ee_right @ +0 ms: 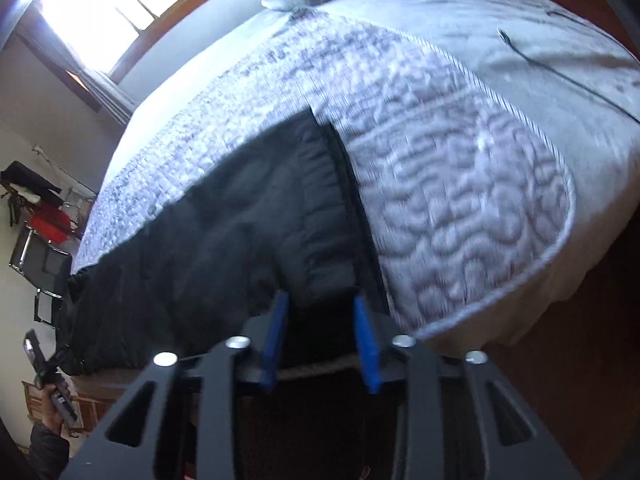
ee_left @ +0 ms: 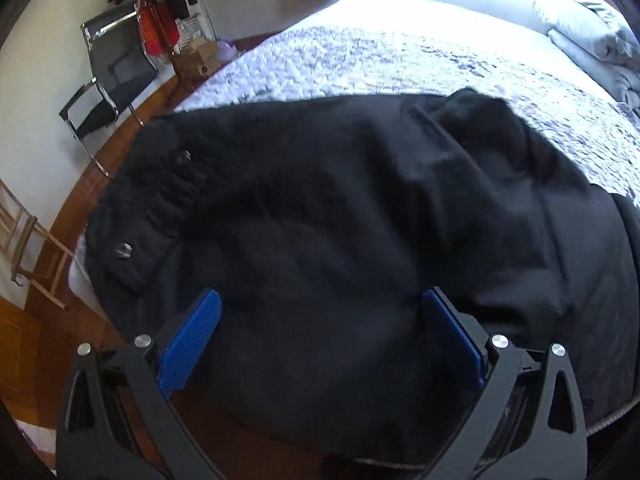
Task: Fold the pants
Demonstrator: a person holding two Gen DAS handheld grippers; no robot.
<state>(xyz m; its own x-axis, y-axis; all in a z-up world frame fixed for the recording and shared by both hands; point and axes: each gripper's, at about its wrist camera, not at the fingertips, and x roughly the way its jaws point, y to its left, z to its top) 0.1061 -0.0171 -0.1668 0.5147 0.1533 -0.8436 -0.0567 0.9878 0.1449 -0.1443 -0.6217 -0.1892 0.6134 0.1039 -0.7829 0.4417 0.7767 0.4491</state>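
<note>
Black pants [ee_left: 340, 208] lie spread along the near edge of a bed covered by a white quilted spread [ee_left: 360, 60]. Their waistband with a metal button [ee_left: 124, 251] is at the left. My left gripper [ee_left: 320, 316] is open, its blue pads wide apart just above the pants' near edge. In the right wrist view the pants [ee_right: 224, 240] run left along the quilted spread [ee_right: 460, 200], with a ribbed cuff end near the fingers. My right gripper [ee_right: 320, 304] is open, pads on either side of that cuff end without clamping it.
A black metal chair [ee_left: 108, 76], a clothes rack with red garments [ee_left: 160, 20] and a cardboard box [ee_left: 196, 60] stand left of the bed on a wood floor. Grey folded bedding [ee_left: 592, 40] lies at the head. A black cable [ee_right: 560, 76] crosses the bed. A window [ee_right: 120, 4] is behind.
</note>
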